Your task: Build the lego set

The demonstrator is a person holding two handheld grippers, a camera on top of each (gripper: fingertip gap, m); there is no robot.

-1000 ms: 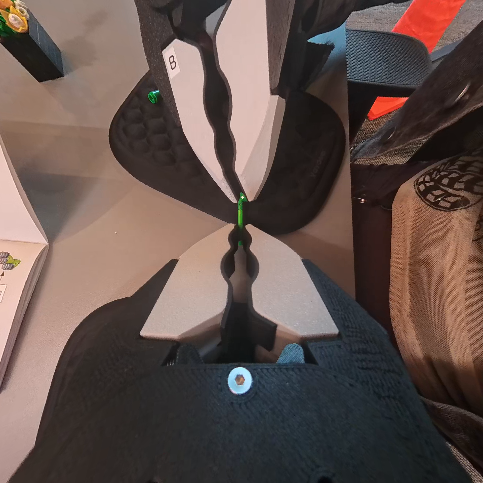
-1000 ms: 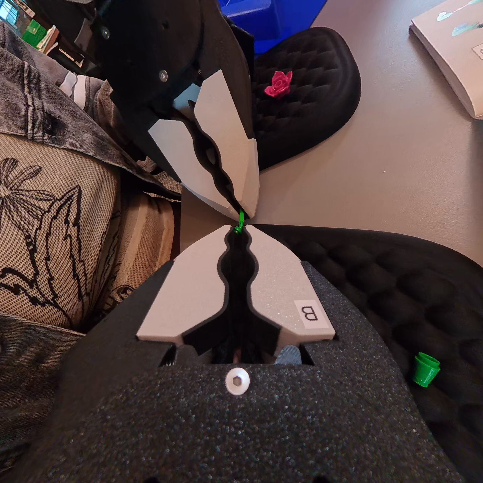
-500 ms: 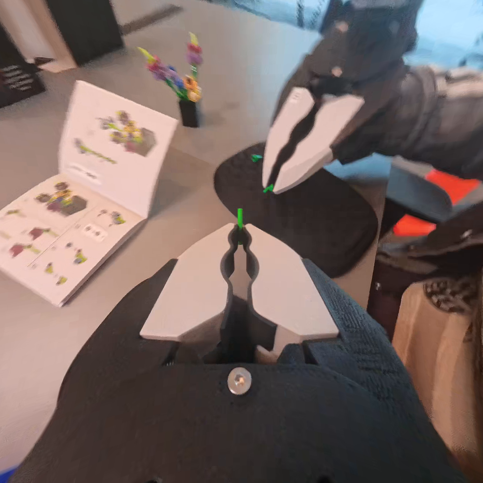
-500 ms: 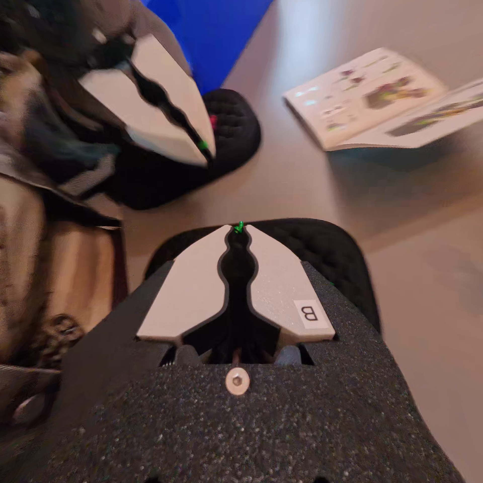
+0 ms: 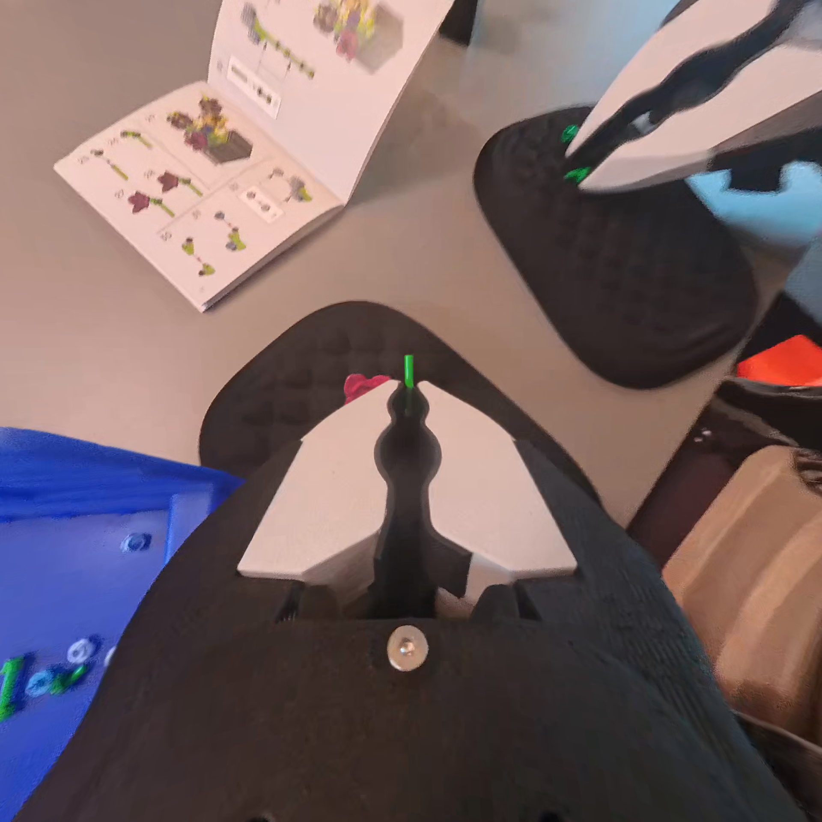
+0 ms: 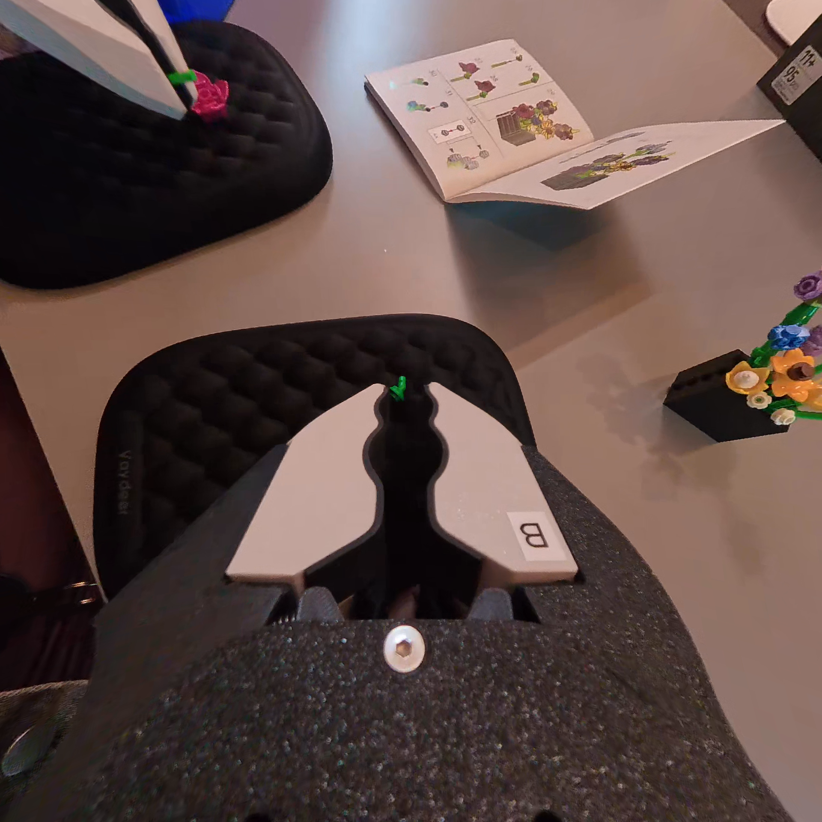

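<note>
My left gripper (image 5: 407, 386) is shut on a thin green stem (image 5: 408, 372) that pokes out past its tips. It hangs over a black pad (image 5: 276, 400), right beside a pink flower piece (image 5: 361, 386). In the right wrist view it (image 6: 187, 109) shows at the top left with the stem (image 6: 182, 76) next to the flower (image 6: 211, 95). My right gripper (image 6: 406, 386) is over a second black pad (image 6: 222, 422) with its jaws slightly apart. A small green piece (image 6: 398, 390) sits at its left fingertip, clear of the right finger.
An open instruction booklet (image 6: 489, 124) lies on the grey table between the pads. A black base with several built flowers (image 6: 729, 409) stands at the right, with a black box (image 6: 796, 75) behind it. A blue bin with loose pieces (image 5: 80, 556) is at my left. Another green piece (image 5: 569, 132) lies on the right pad. The grippers' ends are close to 15 cm from one another.
The grippers were tip to tip on the green stem and have pulled apart. The left carried the stem to the pink flower's pad. The right dropped to its pad and its jaws parted.
</note>
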